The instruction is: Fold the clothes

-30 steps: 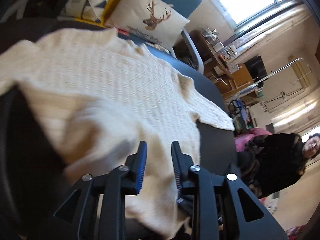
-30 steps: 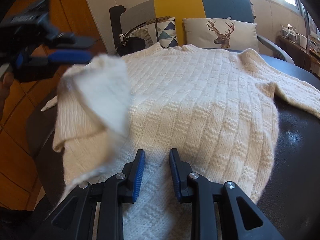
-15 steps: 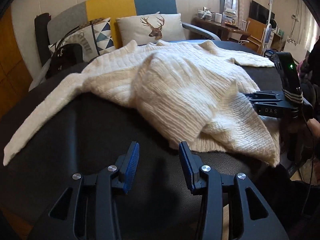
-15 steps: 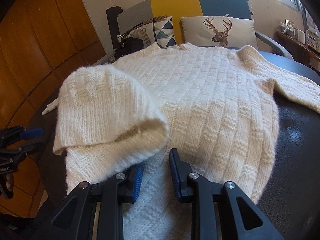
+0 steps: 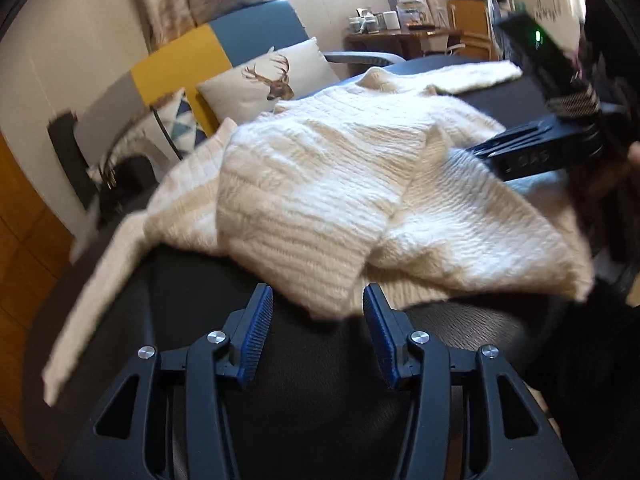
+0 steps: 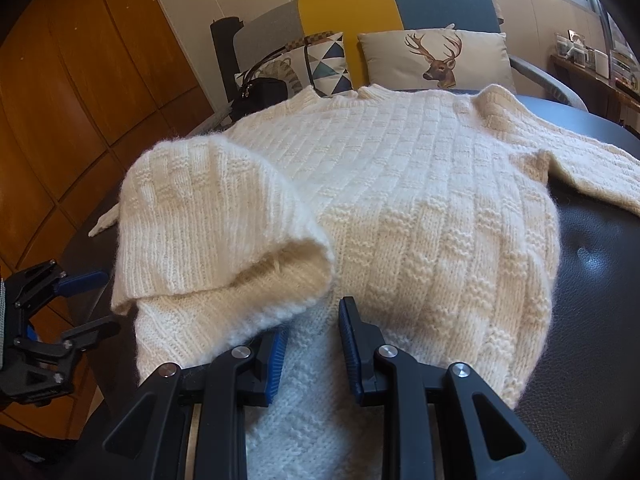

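Sweater [image 6: 420, 200], cream knit, flat on dark table [image 6: 600, 280], neck toward sofa cushions [image 6: 436, 60]. Side flap [image 6: 216, 232] thrown over body, bulging, not flat.

Step, as I judge: settle flap, then take sleeve [image 5: 100, 280] trailing at 9 o'clock in left view. Best to pinch near cuff and lay straight across body.

Left gripper [image 5: 318, 332]: jaws just been opening, now spread, nothing between; flap hem at 12 o'clock, just ahead.

Right gripper [image 6: 314, 344]: jaws parted over hem, no clear pinch; sweater from 10 to 2 o'clock.
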Action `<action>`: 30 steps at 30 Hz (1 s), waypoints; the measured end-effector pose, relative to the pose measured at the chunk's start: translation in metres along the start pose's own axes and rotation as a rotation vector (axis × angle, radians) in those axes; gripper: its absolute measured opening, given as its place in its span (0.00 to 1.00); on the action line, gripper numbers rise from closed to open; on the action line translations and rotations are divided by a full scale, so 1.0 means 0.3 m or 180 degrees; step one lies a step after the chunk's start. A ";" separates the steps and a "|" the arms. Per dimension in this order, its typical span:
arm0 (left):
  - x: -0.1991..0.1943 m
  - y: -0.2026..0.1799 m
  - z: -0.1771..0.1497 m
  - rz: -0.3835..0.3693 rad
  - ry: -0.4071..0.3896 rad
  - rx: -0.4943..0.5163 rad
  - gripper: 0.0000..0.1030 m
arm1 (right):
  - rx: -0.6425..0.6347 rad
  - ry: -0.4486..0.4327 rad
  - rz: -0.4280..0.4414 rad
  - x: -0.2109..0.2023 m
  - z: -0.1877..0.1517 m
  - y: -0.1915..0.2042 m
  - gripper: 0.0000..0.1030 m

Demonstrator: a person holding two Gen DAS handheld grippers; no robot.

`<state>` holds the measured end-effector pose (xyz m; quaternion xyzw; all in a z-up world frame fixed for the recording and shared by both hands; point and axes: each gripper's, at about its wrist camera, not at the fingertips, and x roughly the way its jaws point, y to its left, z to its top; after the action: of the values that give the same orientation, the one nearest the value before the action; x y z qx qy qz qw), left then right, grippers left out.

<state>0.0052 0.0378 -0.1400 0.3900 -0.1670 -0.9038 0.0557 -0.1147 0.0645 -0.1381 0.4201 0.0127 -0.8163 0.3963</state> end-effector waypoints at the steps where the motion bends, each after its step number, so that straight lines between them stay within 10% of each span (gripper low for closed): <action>1: 0.013 -0.006 0.006 0.0082 0.0012 0.0038 0.49 | 0.0002 0.0008 -0.0003 0.000 0.002 0.001 0.24; 4: 0.043 -0.011 0.016 0.0257 0.0054 0.0066 0.49 | -0.0010 0.0035 -0.0017 0.002 0.006 0.004 0.24; 7: 0.064 0.021 0.015 0.0159 0.0160 -0.0130 0.09 | -0.0037 0.0101 -0.0053 0.007 0.016 0.009 0.24; 22: -0.293 0.431 -0.056 -0.0885 -0.0377 -0.2297 0.01 | -0.0484 0.0873 -0.0333 0.062 0.097 0.069 0.23; 30: -0.350 0.454 -0.210 -0.0582 -0.0282 -0.2558 0.00 | -0.0566 0.1038 -0.0387 0.068 0.104 0.068 0.23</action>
<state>0.1193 -0.0820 -0.0612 0.3112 0.2323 -0.9142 0.1158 -0.1292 0.0266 -0.1258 0.5086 0.1741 -0.7555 0.3744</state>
